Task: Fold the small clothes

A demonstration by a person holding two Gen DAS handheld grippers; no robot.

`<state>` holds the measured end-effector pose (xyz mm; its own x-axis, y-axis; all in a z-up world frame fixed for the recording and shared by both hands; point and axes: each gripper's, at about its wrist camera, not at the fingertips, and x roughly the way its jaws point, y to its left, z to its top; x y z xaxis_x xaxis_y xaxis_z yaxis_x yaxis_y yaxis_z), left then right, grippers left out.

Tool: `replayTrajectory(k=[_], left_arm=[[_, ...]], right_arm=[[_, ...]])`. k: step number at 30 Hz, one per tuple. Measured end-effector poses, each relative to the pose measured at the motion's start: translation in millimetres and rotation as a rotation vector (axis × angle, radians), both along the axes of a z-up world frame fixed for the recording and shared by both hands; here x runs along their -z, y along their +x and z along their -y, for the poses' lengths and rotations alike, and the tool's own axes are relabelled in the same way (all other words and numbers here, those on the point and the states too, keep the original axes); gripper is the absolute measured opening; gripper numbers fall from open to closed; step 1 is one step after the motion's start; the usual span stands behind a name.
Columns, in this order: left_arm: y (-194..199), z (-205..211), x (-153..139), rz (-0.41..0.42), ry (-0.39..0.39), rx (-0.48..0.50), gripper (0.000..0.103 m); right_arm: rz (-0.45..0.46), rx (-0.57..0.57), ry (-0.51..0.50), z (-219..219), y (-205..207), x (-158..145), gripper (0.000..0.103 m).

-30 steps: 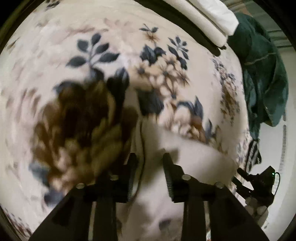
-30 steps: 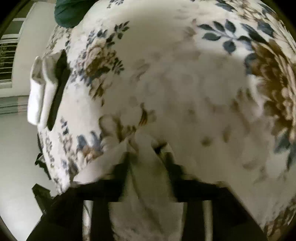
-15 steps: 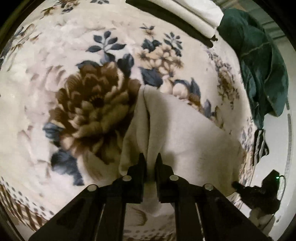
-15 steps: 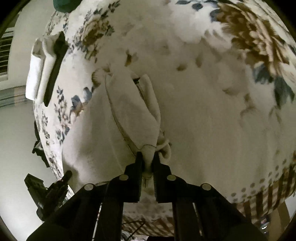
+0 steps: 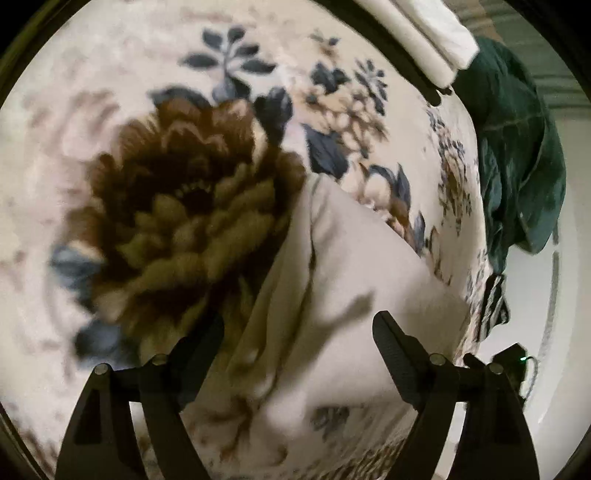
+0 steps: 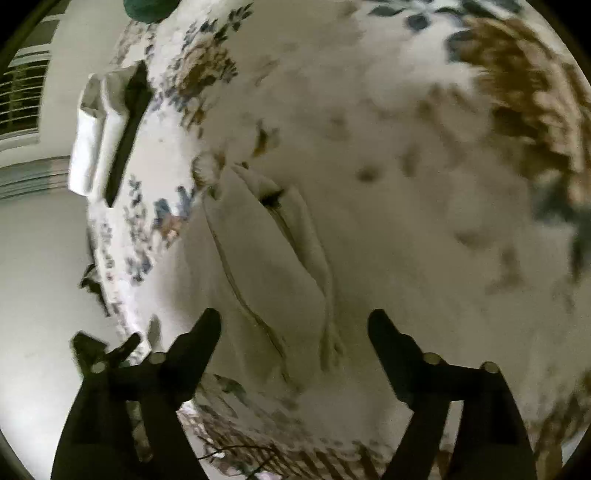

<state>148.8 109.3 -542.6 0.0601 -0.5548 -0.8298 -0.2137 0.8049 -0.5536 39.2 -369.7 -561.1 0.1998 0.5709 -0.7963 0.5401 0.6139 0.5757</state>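
Observation:
A small cream garment [image 5: 354,273] lies folded over on a floral blanket [image 5: 184,206]. In the left wrist view my left gripper [image 5: 295,325] is open and empty, its fingers straddling the garment's near edge just above it. In the right wrist view the same garment [image 6: 266,266] shows a seam and a folded flap. My right gripper [image 6: 293,321] is open and empty over its near end. The other gripper shows at the edge of each view, in the left wrist view [image 5: 509,358] and in the right wrist view [image 6: 99,350].
A stack of folded white cloth [image 5: 424,33] lies at the blanket's far edge, also in the right wrist view [image 6: 96,129]. A dark green garment [image 5: 517,155] is heaped at the right. The blanket's edge drops off to pale floor [image 6: 37,277].
Both grippers were shut on the cream garment half a second ago. Both have opened and let it go. The garment now lies flat on the blanket.

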Motion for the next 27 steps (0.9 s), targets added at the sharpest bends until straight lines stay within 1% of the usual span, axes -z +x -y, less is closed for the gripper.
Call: replayTrajectory(k=[2,4,7,8,9,10,11,12,13,15,18,21,24,26,27], left_arm=[[7,6,21,-0.03,-0.037,0.008,0.082],[13,12,28,-0.034,-0.058,0.016,0.082],[15,19,25,-0.01,-0.071,0.016,0.081],[16,22,20,0.022,-0.081,0.025,0.08],[16,26,15,0.045,-0.079,0.031,0.075],[16,29,10,0.078,-0.081,0.042,0.047],[16,34,6,0.093,-0.086,0.058,0.018],[16,35,4,0.099,-0.095,0.056,0.017],[16,34,0,0.114,-0.102,0.046,0.016],[17,34,-6,0.127,-0.109,0.03,0.015],[20,31,-17,0.127,-0.119,0.027,0.015],[27,25,-38,0.148,-0.124,0.031,0.015],[43,19,-61,0.173,-0.129,0.024,0.014],[62,16,-80,0.195,-0.137,0.018,0.014],[78,12,-94,0.218,-0.133,0.016,0.014]], right_arm=[[0.016,-0.015,0.058,-1,10,16,0.088],[0.016,-0.039,0.12,-3,19,35,0.088],[0.026,-0.056,0.17,-12,29,48,0.088],[0.041,-0.061,0.182,-16,32,49,0.086],[0.046,-0.067,0.181,-19,34,49,0.072],[0.046,-0.079,0.18,-24,35,49,0.048],[0.043,-0.085,0.163,-29,37,48,0.039],[0.047,-0.077,0.154,-32,36,46,0.027],[0.054,-0.063,0.14,-34,35,42,0.023],[0.064,-0.048,0.129,-34,35,33,0.02],[0.075,-0.032,0.121,-37,37,13,0.018],[0.095,-0.046,0.102,-41,50,-11,0.017],[0.128,-0.063,0.089,-48,74,-41,0.017],[0.152,-0.078,0.079,-54,95,-61,0.017],[0.169,-0.09,0.071,-59,112,-74,0.017]])
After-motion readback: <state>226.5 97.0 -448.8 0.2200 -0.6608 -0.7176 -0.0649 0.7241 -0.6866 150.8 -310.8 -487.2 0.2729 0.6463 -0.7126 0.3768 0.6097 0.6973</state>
